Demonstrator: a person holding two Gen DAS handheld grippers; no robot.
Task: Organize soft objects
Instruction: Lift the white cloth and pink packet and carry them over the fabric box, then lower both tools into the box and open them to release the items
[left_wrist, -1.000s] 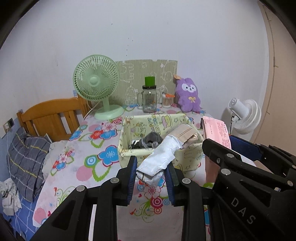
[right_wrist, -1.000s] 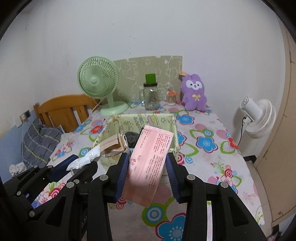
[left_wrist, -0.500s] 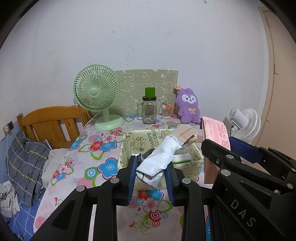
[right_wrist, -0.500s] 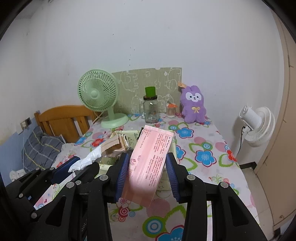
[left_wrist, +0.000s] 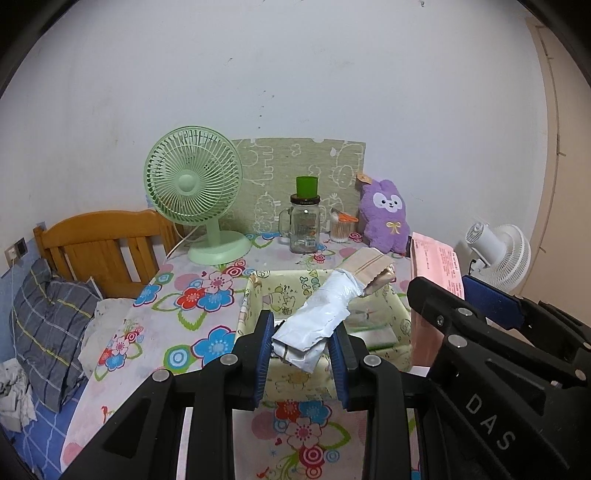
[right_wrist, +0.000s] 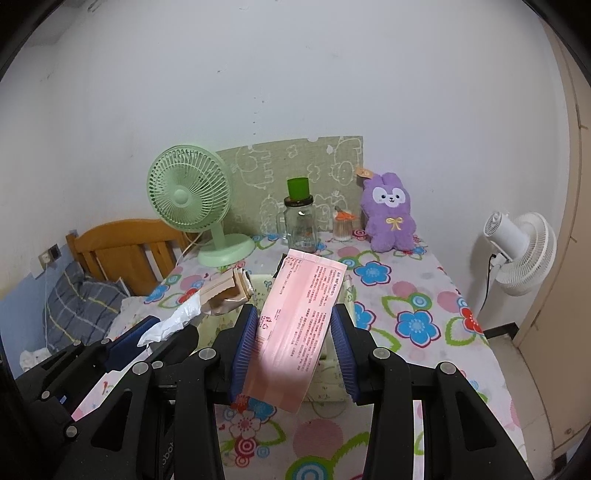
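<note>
Both packets lifted above bin (left_wrist: 255, 306) | left gripper (left_wrist: 301, 345) clamps white-wrapped packet (left_wrist: 317, 317) | right gripper (right_wrist: 295, 332) clamps pink packet (right_wrist: 303, 317)

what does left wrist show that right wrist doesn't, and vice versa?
Left wrist only: the inside of the yellow-green printed fabric basket, and the left gripper clamped on the crinkled white plastic packet head-on.

Right wrist only: the printed face of the flat pink packet in the right gripper, and the table's right edge.

Both: mint-green desk fan, glass jar with green cap, purple plush bunny, white fan, wooden headboard, floral tablecloth.
</note>
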